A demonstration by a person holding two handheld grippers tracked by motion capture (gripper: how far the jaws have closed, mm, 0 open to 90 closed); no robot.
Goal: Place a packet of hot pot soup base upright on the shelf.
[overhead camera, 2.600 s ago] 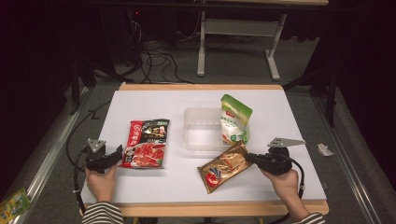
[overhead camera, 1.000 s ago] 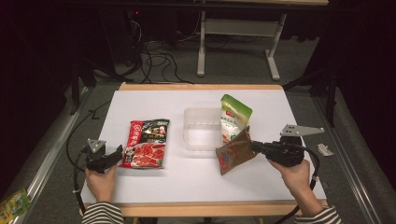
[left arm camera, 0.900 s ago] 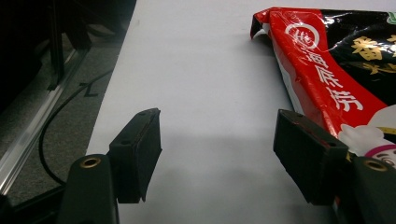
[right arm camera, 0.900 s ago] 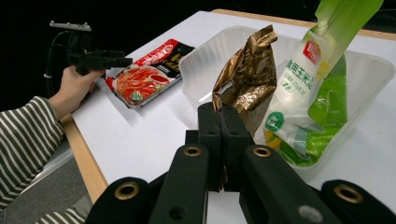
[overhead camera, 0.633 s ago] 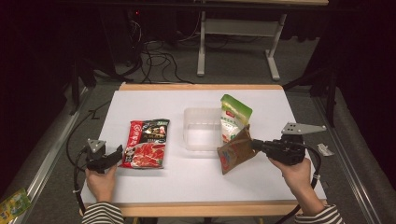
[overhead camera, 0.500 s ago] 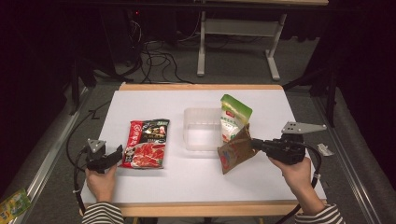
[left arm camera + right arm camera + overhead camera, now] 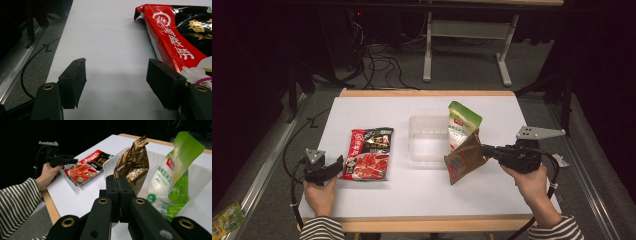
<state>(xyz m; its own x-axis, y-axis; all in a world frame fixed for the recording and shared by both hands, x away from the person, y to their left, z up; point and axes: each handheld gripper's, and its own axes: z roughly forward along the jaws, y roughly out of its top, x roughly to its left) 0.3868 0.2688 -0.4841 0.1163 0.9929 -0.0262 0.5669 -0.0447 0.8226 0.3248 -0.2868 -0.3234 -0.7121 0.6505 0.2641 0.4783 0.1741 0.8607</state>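
On the white table (image 7: 377, 200), a clear plastic tub (image 7: 427, 140) sits mid-table. The right gripper (image 7: 484, 150) has its jaws clamped on the edge of a brown-gold pouch (image 7: 464, 159), lifted just right of the tub, against the green pouch (image 7: 461, 127). The left gripper (image 7: 116, 82) rests with jaws apart, the red sauce packet (image 7: 180, 40) beside its right jaw.

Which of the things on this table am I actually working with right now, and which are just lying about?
In the job:
- brown-gold pouch, clamped and lifted by the right hand-held gripper
- clear plastic container, right beside it

Lying about:
- green-and-white pouch, leaning at the container
- red-and-black packet, flat on the table by the open left hand-held gripper
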